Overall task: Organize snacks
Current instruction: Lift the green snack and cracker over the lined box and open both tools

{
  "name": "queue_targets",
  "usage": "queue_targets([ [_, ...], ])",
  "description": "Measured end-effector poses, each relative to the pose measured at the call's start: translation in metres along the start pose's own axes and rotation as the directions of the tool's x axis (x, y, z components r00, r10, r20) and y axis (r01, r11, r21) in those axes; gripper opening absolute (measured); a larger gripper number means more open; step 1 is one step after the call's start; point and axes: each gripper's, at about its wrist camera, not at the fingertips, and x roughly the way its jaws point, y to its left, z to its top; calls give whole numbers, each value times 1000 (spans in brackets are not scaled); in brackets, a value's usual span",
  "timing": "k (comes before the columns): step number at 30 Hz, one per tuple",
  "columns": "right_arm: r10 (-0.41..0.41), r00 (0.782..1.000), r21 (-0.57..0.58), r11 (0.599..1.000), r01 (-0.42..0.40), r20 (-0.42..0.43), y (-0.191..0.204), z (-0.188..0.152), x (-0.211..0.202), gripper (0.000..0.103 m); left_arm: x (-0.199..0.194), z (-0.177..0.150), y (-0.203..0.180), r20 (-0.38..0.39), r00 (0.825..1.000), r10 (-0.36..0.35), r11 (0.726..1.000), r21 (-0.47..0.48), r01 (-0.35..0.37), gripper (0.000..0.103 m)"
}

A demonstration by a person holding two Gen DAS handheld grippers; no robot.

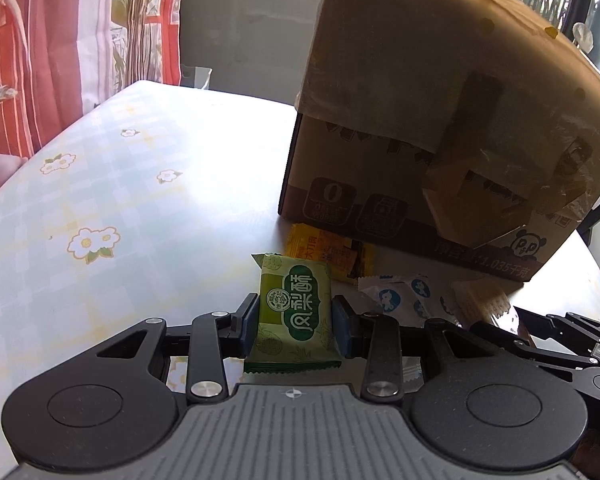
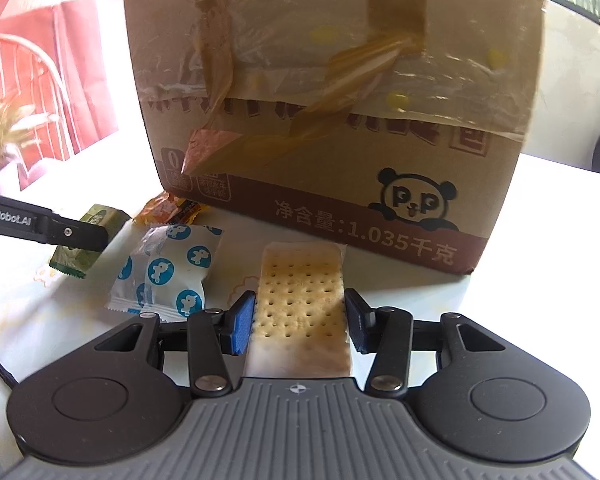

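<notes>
My left gripper [image 1: 296,320] is shut on a green pineapple-cake packet [image 1: 294,312], with both pads against its sides; the packet also shows in the right wrist view [image 2: 82,240]. My right gripper [image 2: 300,320] is shut on a clear-wrapped cracker packet [image 2: 302,304]. A white packet with blue dots [image 2: 172,272] and an orange packet [image 2: 172,208] lie on the table between the two grippers. They also show in the left wrist view as the white packet [image 1: 400,296] and the orange packet [image 1: 328,252].
A tall taped cardboard box [image 2: 332,120] with a panda logo stands just beyond the snacks; it also shows in the left wrist view [image 1: 440,120]. The table [image 1: 120,200] has a pale floral cloth. Red curtains [image 1: 40,60] hang behind on the left.
</notes>
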Motion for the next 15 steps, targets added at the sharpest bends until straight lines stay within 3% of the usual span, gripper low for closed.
queue_targets([
  [9,89,982,-41,996,-83,169,-3,21,-70,49,-45,29,4,169,986,-6,1000,27,1,40],
  [12,120,967,-73,992,-105,226,-1,36,-95,49,-68,44,-2,257,966,-34,998,59,20,40],
  [15,134,947,-99,989,-109,294,0,60,-119,49,-91,65,-13,352,933,-76,992,121,35,40],
])
